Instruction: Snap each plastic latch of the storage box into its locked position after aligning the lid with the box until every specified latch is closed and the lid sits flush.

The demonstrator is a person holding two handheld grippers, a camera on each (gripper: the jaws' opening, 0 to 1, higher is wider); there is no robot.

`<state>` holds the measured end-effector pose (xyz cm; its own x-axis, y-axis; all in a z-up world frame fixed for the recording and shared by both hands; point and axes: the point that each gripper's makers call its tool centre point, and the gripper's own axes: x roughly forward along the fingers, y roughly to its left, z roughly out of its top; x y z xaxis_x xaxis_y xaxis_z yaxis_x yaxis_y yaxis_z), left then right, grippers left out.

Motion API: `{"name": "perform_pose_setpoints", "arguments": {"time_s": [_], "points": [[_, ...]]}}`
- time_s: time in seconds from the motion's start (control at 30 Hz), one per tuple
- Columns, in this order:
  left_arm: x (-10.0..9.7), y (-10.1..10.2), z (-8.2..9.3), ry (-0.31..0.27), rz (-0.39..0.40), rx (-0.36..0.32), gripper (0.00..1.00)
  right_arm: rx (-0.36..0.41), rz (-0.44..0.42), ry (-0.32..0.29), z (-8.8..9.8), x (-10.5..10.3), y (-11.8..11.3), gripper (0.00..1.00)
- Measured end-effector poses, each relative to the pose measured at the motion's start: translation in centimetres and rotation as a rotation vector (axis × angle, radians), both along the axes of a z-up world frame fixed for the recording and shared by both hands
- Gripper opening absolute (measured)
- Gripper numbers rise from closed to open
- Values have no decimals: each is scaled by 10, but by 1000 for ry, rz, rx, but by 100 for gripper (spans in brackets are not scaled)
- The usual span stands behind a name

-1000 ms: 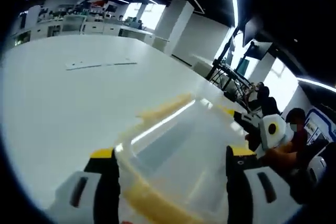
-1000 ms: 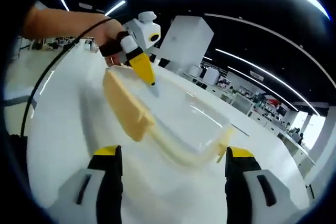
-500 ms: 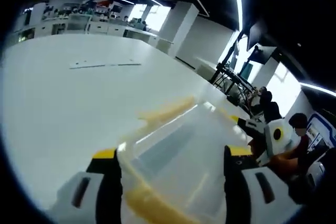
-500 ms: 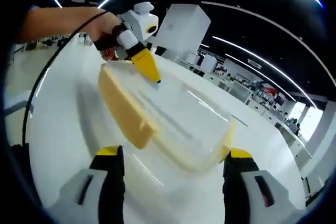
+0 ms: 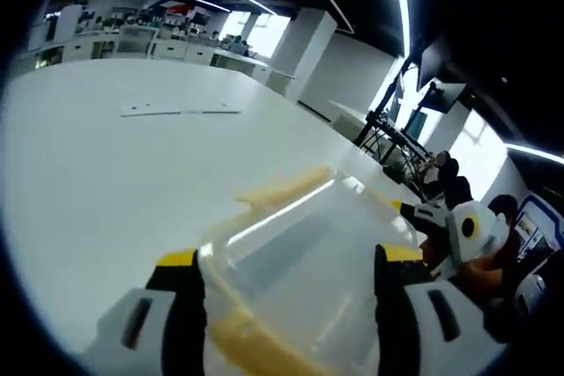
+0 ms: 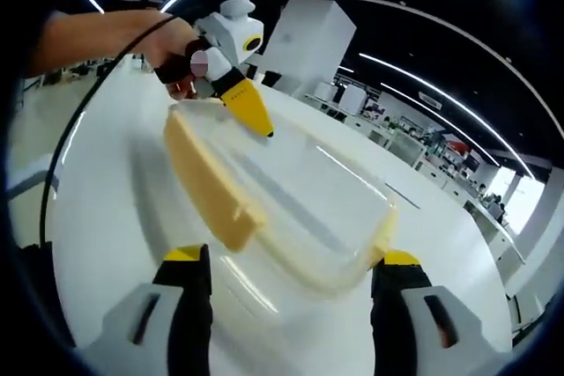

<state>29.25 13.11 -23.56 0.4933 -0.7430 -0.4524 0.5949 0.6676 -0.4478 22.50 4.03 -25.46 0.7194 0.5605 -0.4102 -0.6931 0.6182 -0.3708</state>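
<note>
Your left gripper [image 6: 262, 128] rests its yellow tip on the lid [image 6: 300, 191] of the box [image 5: 300, 261], which sits on the white table [image 5: 106, 182]; its jaws stand wide. Your right gripper [image 6: 286, 283] is also spread wide, just short of the box's near end, beside a yellow latch [image 6: 211, 187].

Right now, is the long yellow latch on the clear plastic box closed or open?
Open: the long yellow latch flares outward from the clear plastic box.
</note>
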Motion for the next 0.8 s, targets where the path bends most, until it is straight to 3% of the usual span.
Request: {"name": "perform_pose_setpoints", "arguments": {"time_s": [0.3, 0.33, 0.43, 0.53, 0.8], "points": [[-8, -4, 0, -5, 14, -19, 77, 33, 42, 2, 1, -2, -1, 77], [-6, -3, 0, -4, 14, -22, 77, 93, 62, 35, 2, -5, 3, 80], [1, 3, 2, -9, 15, -30, 77, 182, 86, 83, 5, -10, 7, 87], [6, 8, 4, -16, 19, -43, 76, 272, 77, 120, 11, -10, 7, 86], [6, 8, 4, -17, 19, -42, 76, 399, 64, 192, 23, 2, 5, 83]]}}
